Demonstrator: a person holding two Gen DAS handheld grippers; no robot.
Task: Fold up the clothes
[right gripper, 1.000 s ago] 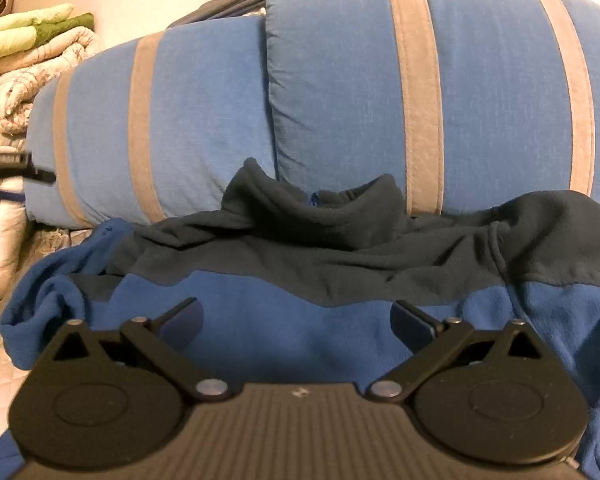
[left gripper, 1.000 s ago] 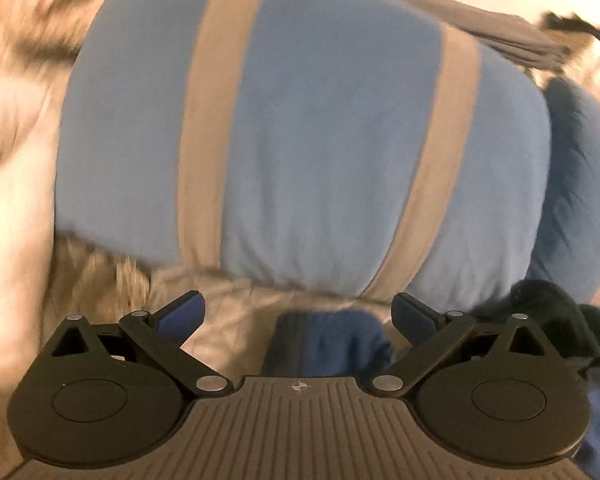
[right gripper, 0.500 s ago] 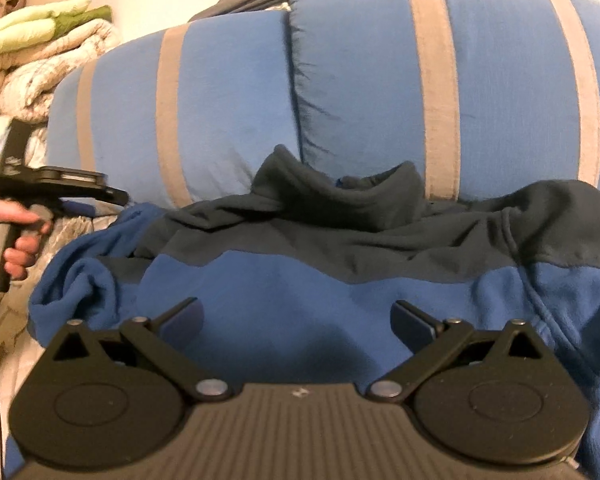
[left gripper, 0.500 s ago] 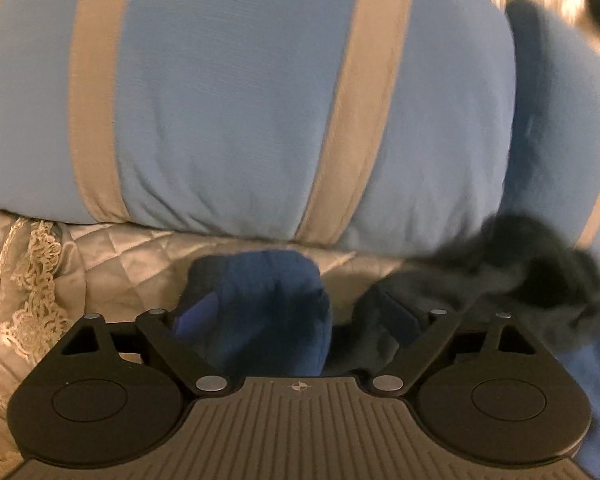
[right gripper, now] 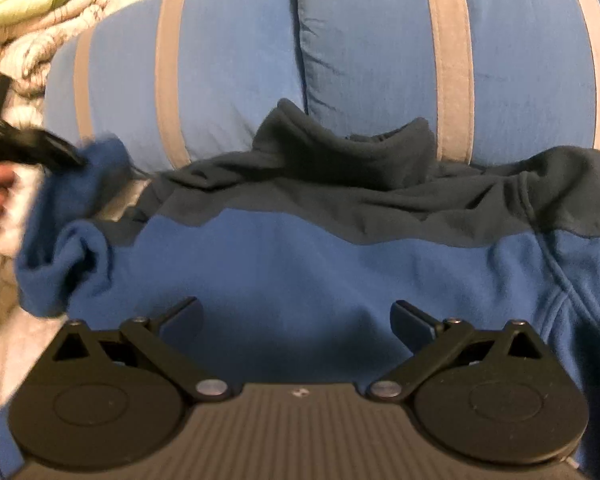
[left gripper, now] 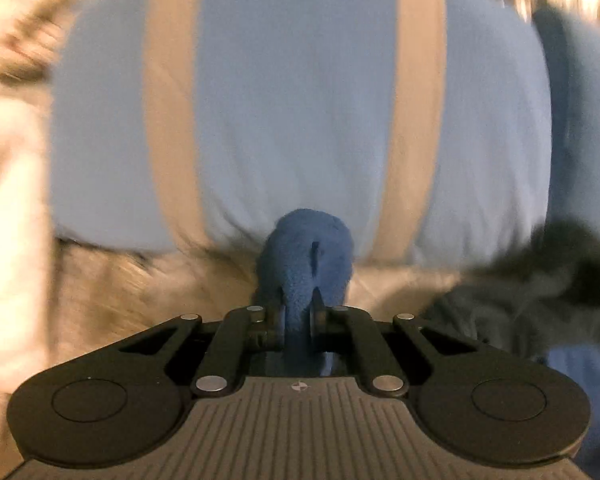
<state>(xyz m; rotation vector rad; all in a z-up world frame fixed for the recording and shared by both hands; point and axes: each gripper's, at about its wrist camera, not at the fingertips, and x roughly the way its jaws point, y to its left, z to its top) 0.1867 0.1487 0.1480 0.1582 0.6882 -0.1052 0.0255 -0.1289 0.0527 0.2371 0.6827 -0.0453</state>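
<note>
A blue fleece jacket (right gripper: 300, 280) with a dark grey yoke and collar (right gripper: 340, 148) lies spread against two blue cushions. My left gripper (left gripper: 300, 312) is shut on the blue sleeve end (left gripper: 306, 252) and holds it lifted in front of a cushion; it also shows at the left of the right wrist view (right gripper: 66, 158), gripping the sleeve (right gripper: 96, 168). My right gripper (right gripper: 298, 316) is open and empty, low over the jacket's blue body. The dark yoke shows blurred in the left wrist view (left gripper: 540, 288).
Two blue cushions with tan stripes (right gripper: 380, 40) stand behind the jacket. A stack of folded blankets (right gripper: 36, 16) is at the far left. A quilted beige cover (left gripper: 120, 288) lies under the jacket.
My left gripper has closed on the blue sleeve end and lifted it. The right gripper has edged slightly closer over the jacket and stays open.
</note>
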